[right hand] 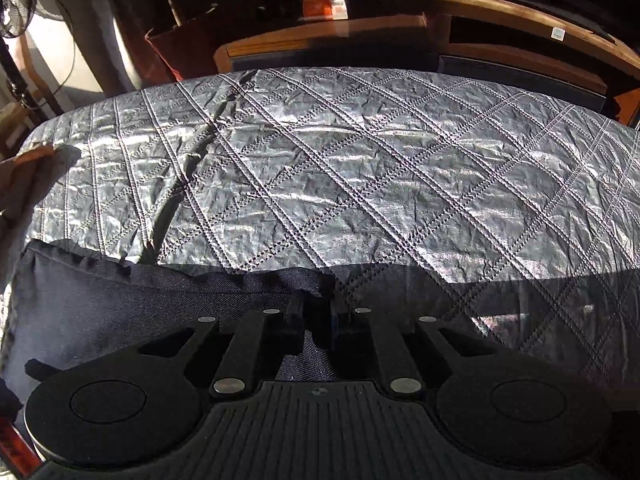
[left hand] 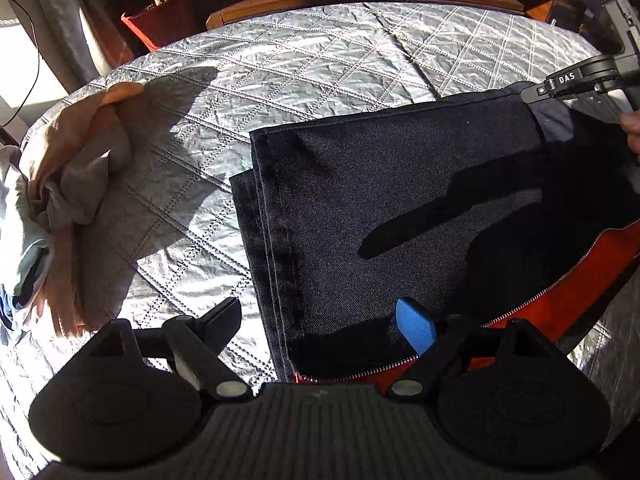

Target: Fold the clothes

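Note:
A dark denim garment [left hand: 400, 208] with an orange-red lining [left hand: 580, 280] and a zipper lies folded on the quilted grey bedspread [left hand: 280, 80]. My left gripper [left hand: 320, 320] is open just above the garment's near left corner; the black finger [left hand: 224, 316] is over the quilt and the blue finger [left hand: 414, 324] over the denim. My right gripper [right hand: 316, 314] is shut on the dark denim garment [right hand: 140, 312], pinching its far right edge. In the left wrist view the right gripper [left hand: 536, 92] sits at that far corner, with a hand [left hand: 632, 128] behind it.
A heap of tan and pale clothes [left hand: 80, 184] lies at the bed's left side. Beyond the bed's far edge stand wooden furniture [right hand: 500, 12] and a reddish-brown container [left hand: 160, 20]. A stretch of bare bedspread [right hand: 360, 168] lies beyond the garment.

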Available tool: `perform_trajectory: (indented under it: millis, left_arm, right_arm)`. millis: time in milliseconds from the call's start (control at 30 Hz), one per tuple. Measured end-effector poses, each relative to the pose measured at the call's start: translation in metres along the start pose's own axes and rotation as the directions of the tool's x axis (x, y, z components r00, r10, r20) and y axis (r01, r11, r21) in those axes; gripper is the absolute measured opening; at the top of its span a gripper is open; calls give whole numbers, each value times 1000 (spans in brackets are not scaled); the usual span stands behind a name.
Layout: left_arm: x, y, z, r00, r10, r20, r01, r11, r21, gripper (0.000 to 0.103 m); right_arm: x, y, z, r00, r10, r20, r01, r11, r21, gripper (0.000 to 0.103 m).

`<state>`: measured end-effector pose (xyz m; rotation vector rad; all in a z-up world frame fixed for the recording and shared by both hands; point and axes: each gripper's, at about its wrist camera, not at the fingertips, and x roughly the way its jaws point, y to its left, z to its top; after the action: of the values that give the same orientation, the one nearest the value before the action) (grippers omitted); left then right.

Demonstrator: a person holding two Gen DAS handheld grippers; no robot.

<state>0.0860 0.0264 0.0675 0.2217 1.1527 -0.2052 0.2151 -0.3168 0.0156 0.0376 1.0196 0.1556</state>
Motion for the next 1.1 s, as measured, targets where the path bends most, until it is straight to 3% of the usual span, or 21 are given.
perform_trajectory:
  millis: [67, 100, 167, 233, 267, 333, 433, 600, 733, 833, 900, 933, 967, 1000, 1100]
  left_arm:
    - [-3, 7, 4, 1000, 8, 16, -8, 999, -34, 82]
    - [-6, 12, 7, 1000, 14, 25, -13, 998, -57, 82]
    - [-10, 26, 11, 998, 39, 41, -34, 994, -108, 84]
    - [-15, 42, 14, 995, 81, 58, -71, 984, -162, 84]
    - [-18, 50, 15, 993, 103, 64, -89, 978, -189, 84]
    - [-22, 67, 15, 990, 118, 73, -97, 963, -251, 84]
    - [-26, 87, 12, 990, 121, 77, -89, 940, -330, 84]
    - [-28, 96, 8, 992, 92, 85, -56, 933, -356, 83]
    - [-28, 94, 8, 993, 73, 91, -39, 941, -337, 83]
    - [-31, 98, 8, 993, 68, 101, -28, 935, -353, 84]
    - [-33, 101, 8, 992, 69, 108, -25, 931, -364, 84]
    - [-34, 102, 7, 992, 69, 109, -24, 930, -366, 84]
    - [-34, 103, 7, 991, 69, 111, -24, 930, -367, 84]
    - [-34, 103, 7, 991, 70, 111, -24, 930, -367, 84]
    - [-35, 104, 6, 991, 74, 111, -28, 930, -367, 84]
  right_arm:
    - [-15, 9, -2, 988, -129, 85, 134, 989, -58, 26]
    - [-26, 15, -4, 981, -148, 128, 159, 984, -80, 26]
    - [-48, 38, -14, 973, -122, 195, 151, 978, -141, 27]
    - [-68, 78, -34, 972, -42, 231, 108, 954, -281, 32]
    - [-77, 101, -46, 976, 17, 218, 61, 937, -343, 42]
    - [-91, 149, -75, 970, 158, 183, -67, 903, -424, 46]
    - [-100, 211, -113, 949, 307, 76, -237, 850, -471, 47]
    - [-81, 287, -156, 956, 292, 13, -211, 722, -659, 46]
    - [-66, 298, -149, 956, 293, -22, -241, 739, -630, 49]
    - [-58, 305, -150, 960, 280, -32, -232, 721, -653, 54]
    - [-58, 310, -152, 957, 288, -19, -226, 706, -671, 48]
    - [-60, 312, -153, 953, 302, -3, -223, 698, -680, 24]
    - [-63, 313, -154, 953, 303, 8, -217, 699, -681, 9]
    - [-68, 314, -155, 950, 311, 26, -210, 699, -683, 2]
    - [-83, 315, -156, 943, 332, 30, -222, 694, -685, 3]
